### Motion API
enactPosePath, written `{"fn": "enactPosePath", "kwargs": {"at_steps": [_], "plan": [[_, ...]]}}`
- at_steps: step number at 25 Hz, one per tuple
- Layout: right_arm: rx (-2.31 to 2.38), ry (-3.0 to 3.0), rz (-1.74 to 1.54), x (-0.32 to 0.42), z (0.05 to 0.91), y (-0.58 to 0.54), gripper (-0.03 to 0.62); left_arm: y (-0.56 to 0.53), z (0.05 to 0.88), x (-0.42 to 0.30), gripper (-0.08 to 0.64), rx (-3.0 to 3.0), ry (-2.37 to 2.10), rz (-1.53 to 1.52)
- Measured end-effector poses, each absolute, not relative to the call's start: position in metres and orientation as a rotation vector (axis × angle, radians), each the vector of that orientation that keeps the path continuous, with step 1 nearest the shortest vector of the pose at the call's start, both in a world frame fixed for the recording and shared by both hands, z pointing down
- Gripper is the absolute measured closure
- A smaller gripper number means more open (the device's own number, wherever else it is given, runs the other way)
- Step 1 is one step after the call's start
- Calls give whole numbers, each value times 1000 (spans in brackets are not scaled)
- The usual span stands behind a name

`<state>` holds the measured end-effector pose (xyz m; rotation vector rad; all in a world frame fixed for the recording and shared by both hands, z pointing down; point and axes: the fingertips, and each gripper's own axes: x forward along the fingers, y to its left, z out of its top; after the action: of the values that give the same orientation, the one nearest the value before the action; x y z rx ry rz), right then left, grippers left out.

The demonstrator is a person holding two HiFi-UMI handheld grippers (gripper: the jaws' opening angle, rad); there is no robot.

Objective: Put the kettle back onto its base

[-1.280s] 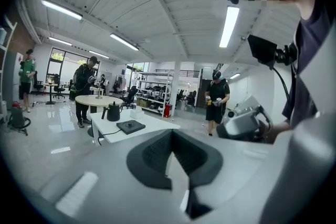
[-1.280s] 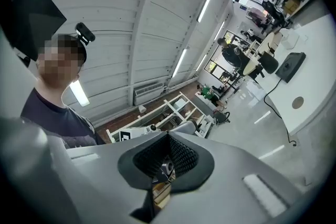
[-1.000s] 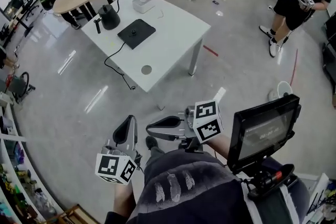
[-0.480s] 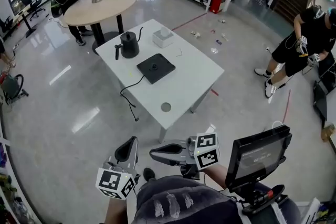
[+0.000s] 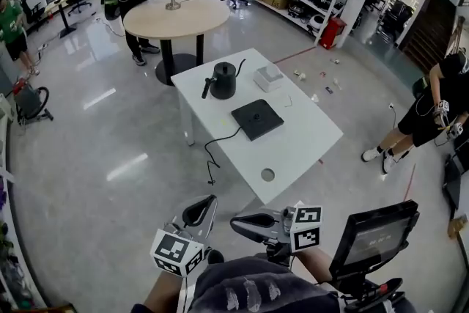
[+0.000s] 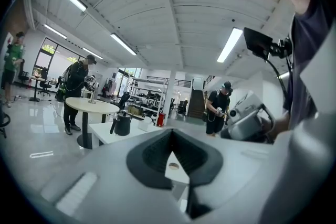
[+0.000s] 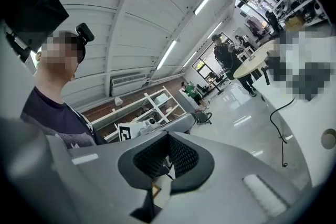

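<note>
Approach: your left gripper point(image 5: 199, 210) and right gripper point(image 5: 253, 225), closed and empty, are short of the table point(image 5: 308, 143); open one for the far-corner kettle point(image 5: 223, 80).

The floor point(image 5: 110, 157) is glossy grey, smooth enough to mirror the ceiling lights. The table point(image 5: 300, 150) has a smooth, white, matt top, and the round table point(image 5: 176, 15) has a pale wood-look top. The kettle point(image 5: 222, 80) and its base point(image 5: 257, 119) are both matt black, with a thin black cord point(image 5: 216, 146) that looks rubbery. The left gripper point(image 6: 171, 136) and right gripper point(image 7: 168, 152) have smooth, matt, grey plastic shells with dark ribbed pads point(image 6: 149, 155), and their 2 cubes point(image 5: 176, 253) carry matt black-and-white print.
</note>
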<state>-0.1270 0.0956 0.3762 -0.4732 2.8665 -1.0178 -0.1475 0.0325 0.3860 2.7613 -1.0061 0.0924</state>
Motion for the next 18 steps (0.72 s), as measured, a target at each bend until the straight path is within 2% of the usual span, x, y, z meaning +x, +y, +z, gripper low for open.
{"fn": "enactPosePath", "kwargs": {"at_steps": [10, 18], "plan": [[-388, 2864, -1055, -136, 384, 79, 594, 19, 380, -148, 558, 2755, -1052, 128], [-331, 2815, -1044, -101, 383, 39, 594, -17, 378, -113, 558, 2758, -1080, 216]]}}
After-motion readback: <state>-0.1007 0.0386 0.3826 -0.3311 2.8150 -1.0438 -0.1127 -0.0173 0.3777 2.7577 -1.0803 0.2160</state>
